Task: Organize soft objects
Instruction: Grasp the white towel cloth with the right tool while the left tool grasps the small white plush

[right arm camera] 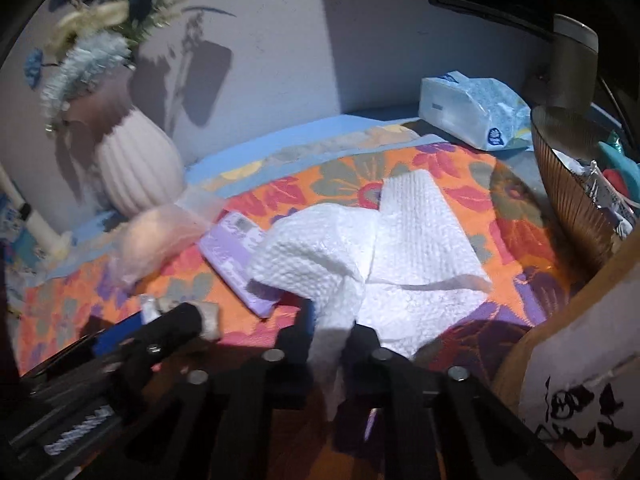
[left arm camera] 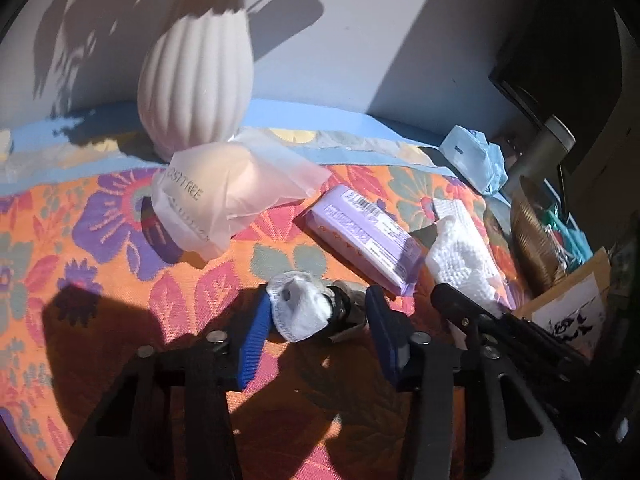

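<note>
floral tablecloth (left arm camera: 120,240), ribbed vase (left arm camera: 196,80), purple packet (left arm camera: 368,236), paper towel (right arm camera: 400,248), tissue pack (right arm camera: 472,108)

Wall (right arm camera: 360,40): I see plain pale paint, hard sun w/ sharp shadows.
Table cover (left arm camera: 120,248): orange floral cloth, blue strip along the back edge.
Vase (left arm camera: 196,84): white, ribbed, at the wall, dried stems in it.
Far right (left arm camera: 560,40): dark panel, maybe a monitor; too dim for me.
</note>
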A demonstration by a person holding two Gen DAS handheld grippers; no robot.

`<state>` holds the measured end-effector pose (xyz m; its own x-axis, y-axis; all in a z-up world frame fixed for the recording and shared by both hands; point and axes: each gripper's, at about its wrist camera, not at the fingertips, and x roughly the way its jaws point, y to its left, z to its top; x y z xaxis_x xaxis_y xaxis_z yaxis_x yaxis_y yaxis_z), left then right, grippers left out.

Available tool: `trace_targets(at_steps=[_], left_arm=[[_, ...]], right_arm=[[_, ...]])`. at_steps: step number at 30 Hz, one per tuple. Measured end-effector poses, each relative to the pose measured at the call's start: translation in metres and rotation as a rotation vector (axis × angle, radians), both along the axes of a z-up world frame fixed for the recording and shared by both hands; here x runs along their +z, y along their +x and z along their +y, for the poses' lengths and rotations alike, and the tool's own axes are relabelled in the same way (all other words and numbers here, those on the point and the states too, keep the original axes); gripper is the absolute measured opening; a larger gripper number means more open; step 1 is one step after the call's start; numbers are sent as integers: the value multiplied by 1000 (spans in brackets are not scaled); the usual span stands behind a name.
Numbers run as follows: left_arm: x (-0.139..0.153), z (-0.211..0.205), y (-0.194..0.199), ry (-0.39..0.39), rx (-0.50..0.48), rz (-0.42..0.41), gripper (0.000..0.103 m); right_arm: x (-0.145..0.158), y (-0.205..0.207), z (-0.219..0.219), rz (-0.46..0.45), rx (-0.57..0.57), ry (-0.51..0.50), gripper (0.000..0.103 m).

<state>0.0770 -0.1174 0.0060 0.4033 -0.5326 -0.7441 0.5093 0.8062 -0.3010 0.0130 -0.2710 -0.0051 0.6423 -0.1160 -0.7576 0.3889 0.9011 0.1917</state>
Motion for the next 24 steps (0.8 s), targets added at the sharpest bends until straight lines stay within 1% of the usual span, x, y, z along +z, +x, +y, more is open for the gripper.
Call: trace_targets(at_steps=[3,6,12,18,21,24], left_arm=[[4,1,-4,4,-5,-28,32],[9,6,-10,-3,-4,-43,24],[16,23,-27,6,27,-55,24],[24,43,-50,10,60,-69,24],[30,53,-65,56,101,-80,24],[41,63,-85,65,124,-100,24]], right_arm=[[7,-12,10,-38,35,-9,10],[13,-24,21,-57,73,-28,10],[26,-49,39,-83,142,-40,10],[36,-71,50,-97,177,-38,10],[40,-86,56,-101,202,-33,10],[40,-100,60,-93,223,-20,10]])
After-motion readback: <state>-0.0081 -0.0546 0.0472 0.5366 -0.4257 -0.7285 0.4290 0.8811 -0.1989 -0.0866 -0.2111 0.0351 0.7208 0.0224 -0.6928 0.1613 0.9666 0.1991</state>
